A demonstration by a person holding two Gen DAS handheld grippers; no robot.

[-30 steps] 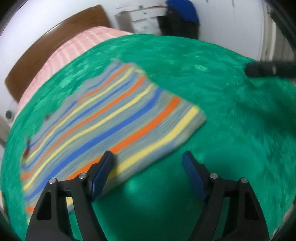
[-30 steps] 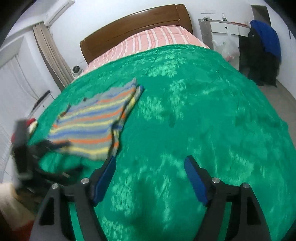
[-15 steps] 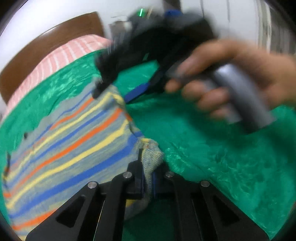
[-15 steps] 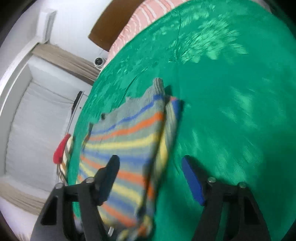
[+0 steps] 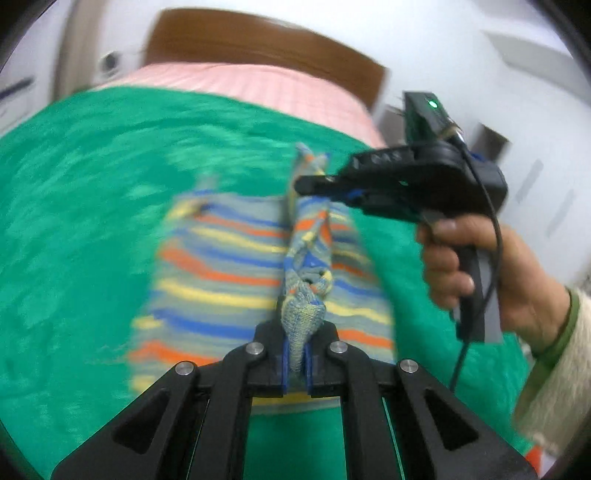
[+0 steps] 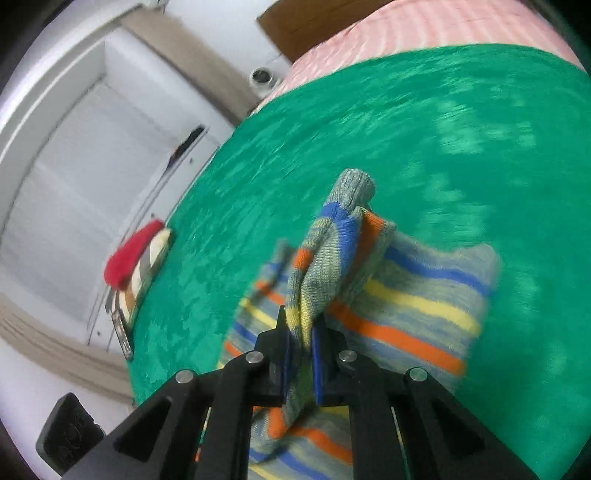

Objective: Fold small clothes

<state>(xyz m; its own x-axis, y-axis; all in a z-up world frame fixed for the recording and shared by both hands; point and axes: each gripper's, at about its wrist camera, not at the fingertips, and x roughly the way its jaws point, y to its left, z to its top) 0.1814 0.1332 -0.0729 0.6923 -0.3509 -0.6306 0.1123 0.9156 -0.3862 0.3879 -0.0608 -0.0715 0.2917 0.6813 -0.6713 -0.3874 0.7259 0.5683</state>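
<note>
On the green blanket point(image 5: 81, 192), both the left gripper point(image 5: 295, 363) and right gripper point(image 6: 299, 363) pinch one edge of the striped garment point(image 5: 229, 273) with jaws closed, lifted mid-fold; next it needs carrying across and laying flat.

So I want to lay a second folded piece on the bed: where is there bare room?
Bare green blanket runs between the striped garment and the pink sheet, and left of the garment in the left wrist view. It is crowded at the garment, where the left gripper and right gripper pinch it.

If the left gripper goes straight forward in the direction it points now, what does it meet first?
The left gripper already grips the striped garment; straight on, the lifted fold runs ahead to the right gripper. Depth is uncertain.
</note>
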